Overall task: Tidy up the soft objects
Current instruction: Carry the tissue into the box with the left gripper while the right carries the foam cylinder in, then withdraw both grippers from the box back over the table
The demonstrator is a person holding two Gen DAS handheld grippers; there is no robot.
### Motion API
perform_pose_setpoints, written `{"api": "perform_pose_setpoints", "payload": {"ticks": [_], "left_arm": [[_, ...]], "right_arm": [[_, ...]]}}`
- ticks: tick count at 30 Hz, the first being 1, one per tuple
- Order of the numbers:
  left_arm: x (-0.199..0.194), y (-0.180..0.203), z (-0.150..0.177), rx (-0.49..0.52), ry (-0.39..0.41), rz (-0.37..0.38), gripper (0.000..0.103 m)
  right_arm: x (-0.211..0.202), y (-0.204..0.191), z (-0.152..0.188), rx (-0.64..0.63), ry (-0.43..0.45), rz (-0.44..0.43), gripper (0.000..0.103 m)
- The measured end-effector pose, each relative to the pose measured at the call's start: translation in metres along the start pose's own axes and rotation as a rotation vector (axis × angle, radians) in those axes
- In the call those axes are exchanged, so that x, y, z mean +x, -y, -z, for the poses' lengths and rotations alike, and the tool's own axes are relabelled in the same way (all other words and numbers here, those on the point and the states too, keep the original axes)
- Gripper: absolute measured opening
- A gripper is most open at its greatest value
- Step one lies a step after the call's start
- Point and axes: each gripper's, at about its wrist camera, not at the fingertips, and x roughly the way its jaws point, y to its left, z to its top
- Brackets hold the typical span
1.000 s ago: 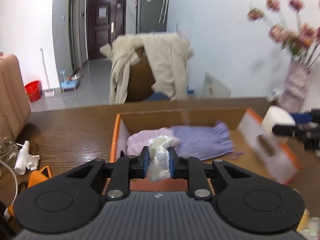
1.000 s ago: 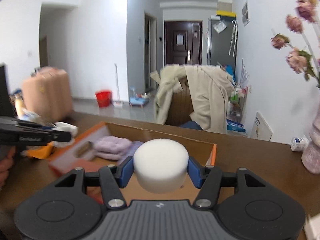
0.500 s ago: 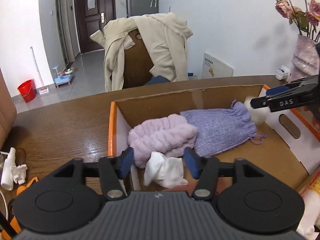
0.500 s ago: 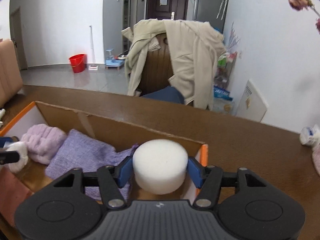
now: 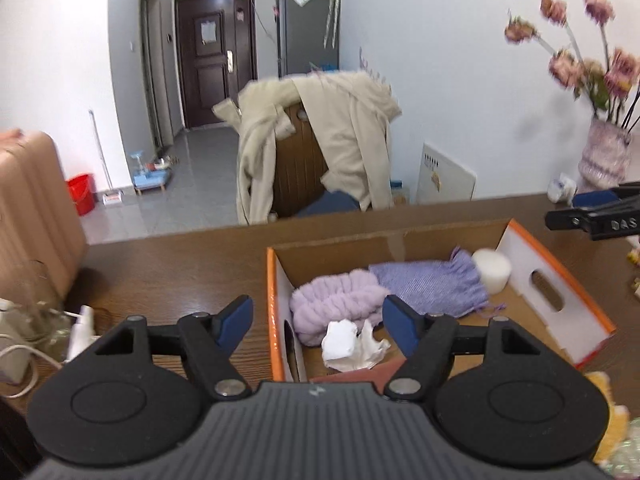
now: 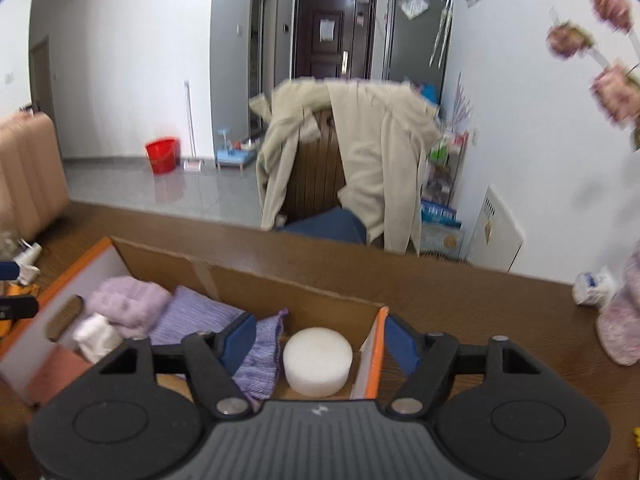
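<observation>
An orange-edged cardboard box [image 5: 560,280] [image 6: 370,364] stands on the brown table. Inside lie a fluffy lilac cloth [image 5: 332,306] [image 6: 128,300], a purple knitted pouch [image 5: 432,284] [image 6: 196,320], a crumpled white tissue [image 5: 348,344] [image 6: 96,336] and a white foam disc [image 5: 492,270] [image 6: 318,360]. My left gripper [image 5: 318,322] hovers above the box's near left corner, its jaws opening, with the tissue lying loose below them. My right gripper [image 6: 320,338] hangs over the box's right end, jaws opening too; the disc rests on the box floor, untouched.
A chair draped with a beige coat [image 5: 320,152] stands beyond the table. A vase of pink flowers [image 5: 604,156] is at the far right. A white spray bottle [image 5: 82,330] and cables lie left of the box; a yellow item [image 5: 608,420] sits near right.
The left gripper let the tissue go into the box and drew back upward. The right gripper released the foam disc into the box's right end and widened.
</observation>
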Motion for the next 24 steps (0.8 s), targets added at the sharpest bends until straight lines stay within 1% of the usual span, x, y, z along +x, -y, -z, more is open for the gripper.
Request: {"api": "perform_pose_setpoints", "payload": {"ticks": [4, 6, 8, 11, 13, 15, 18, 20, 22, 24], "left_arm": [[-0.058, 0.01, -0.003, 0.011, 0.078, 0.0, 0.077], [-0.086, 0.017, -0.001, 0.018, 0.116, 0.002, 0.081], [-0.109, 0.023, 0.003, 0.025, 0.135, -0.004, 0.081], [-0.138, 0.033, 0.014, 0.023, 0.154, -0.015, 0.081], [-0.156, 0.039, 0.027, 0.016, 0.167, -0.021, 0.082], [-0.174, 0.049, 0.043, 0.026, 0.194, -0.022, 0.087], [-0.194, 0.066, 0.067, 0.033, 0.212, -0.049, 0.087], [-0.212, 0.074, 0.083, 0.026, 0.239, -0.027, 0.087], [-0.226, 0.08, 0.098, 0.006, 0.257, -0.007, 0.09], [-0.24, 0.088, 0.117, 0.0, 0.268, -0.004, 0.09]], "right_arm": [[-0.063, -0.001, 0.002, -0.013, 0.065, -0.002, 0.075], [-0.094, -0.002, 0.005, -0.022, 0.096, -0.007, 0.079], [-0.123, -0.005, 0.012, -0.033, 0.121, -0.018, 0.082], [-0.162, -0.008, 0.026, -0.037, 0.149, -0.044, 0.083], [-0.185, -0.011, 0.04, -0.033, 0.171, -0.054, 0.084], [-0.206, -0.015, 0.058, -0.029, 0.195, -0.068, 0.085], [-0.236, -0.022, 0.089, -0.022, 0.23, -0.098, 0.086], [-0.253, -0.029, 0.112, -0.034, 0.252, -0.107, 0.087], [-0.267, -0.034, 0.134, -0.037, 0.271, -0.123, 0.089], [-0.281, -0.038, 0.156, -0.026, 0.283, -0.135, 0.089]]}}
